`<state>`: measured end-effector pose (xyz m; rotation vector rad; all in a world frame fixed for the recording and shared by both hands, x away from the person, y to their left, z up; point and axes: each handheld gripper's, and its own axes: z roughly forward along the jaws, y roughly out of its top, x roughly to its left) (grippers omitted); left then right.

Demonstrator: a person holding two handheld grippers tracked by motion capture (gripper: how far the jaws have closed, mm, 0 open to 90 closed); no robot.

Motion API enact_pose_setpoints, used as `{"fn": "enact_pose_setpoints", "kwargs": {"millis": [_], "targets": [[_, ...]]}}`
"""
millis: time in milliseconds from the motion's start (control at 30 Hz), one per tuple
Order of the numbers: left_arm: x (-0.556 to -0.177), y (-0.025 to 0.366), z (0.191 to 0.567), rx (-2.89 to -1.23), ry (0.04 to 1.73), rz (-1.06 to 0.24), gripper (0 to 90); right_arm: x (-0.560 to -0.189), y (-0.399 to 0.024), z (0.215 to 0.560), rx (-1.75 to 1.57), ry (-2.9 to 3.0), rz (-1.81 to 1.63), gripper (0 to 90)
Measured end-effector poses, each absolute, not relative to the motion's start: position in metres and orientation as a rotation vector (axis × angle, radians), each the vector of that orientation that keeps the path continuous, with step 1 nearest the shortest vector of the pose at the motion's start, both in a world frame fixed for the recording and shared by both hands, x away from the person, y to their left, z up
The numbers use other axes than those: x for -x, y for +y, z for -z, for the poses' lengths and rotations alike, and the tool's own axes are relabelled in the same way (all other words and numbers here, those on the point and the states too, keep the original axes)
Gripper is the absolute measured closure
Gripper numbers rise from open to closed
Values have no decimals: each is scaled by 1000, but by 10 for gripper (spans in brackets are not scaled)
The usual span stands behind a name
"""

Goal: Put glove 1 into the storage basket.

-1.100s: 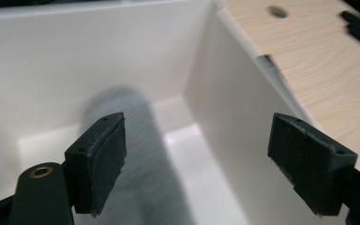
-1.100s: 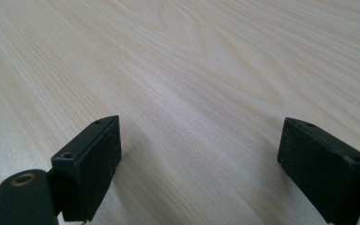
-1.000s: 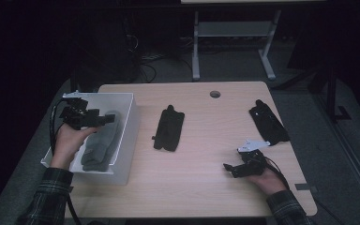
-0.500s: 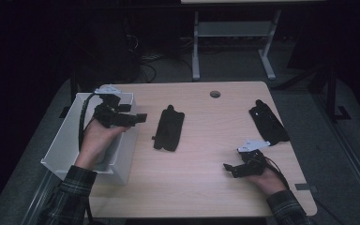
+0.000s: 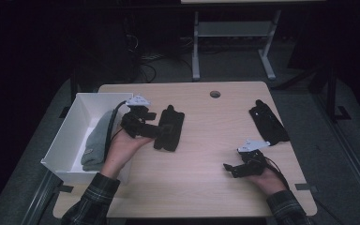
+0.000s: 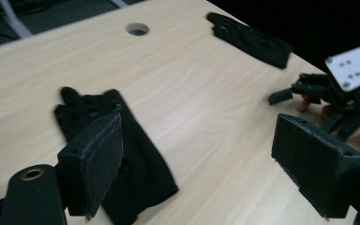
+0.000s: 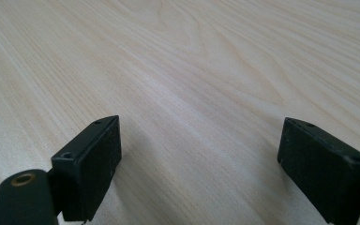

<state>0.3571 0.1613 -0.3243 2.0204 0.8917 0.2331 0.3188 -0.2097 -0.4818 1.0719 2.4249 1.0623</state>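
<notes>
Left hand-held gripper (image 5: 157, 131) spread beside a black glove on the worktop (image 5: 201, 187).

Nearest, at the right, the right hand-held gripper (image 5: 229, 168) rests low on bare wood, its jaws spread wide with nothing between them. Left of centre, the left hand-held gripper hangs at the left edge of the black glove (image 5: 169, 127), jaws wide apart and empty; the glove lies flat, fingers pointing far. Just left, a white bin (image 5: 70, 136) at the worktop's left edge holds a grey cloth (image 5: 95, 140). Farther right lies a second black glove (image 5: 268, 123), well apart from the first.
</notes>
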Motion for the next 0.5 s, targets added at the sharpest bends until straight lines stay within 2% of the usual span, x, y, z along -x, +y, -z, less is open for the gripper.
{"fn": "enact_pose_setpoints", "kwargs": {"millis": [500], "targets": [[-339,134,395,-2137,780,-231,161,-318,-209,482,-1078,2422,-1059,134]]}}
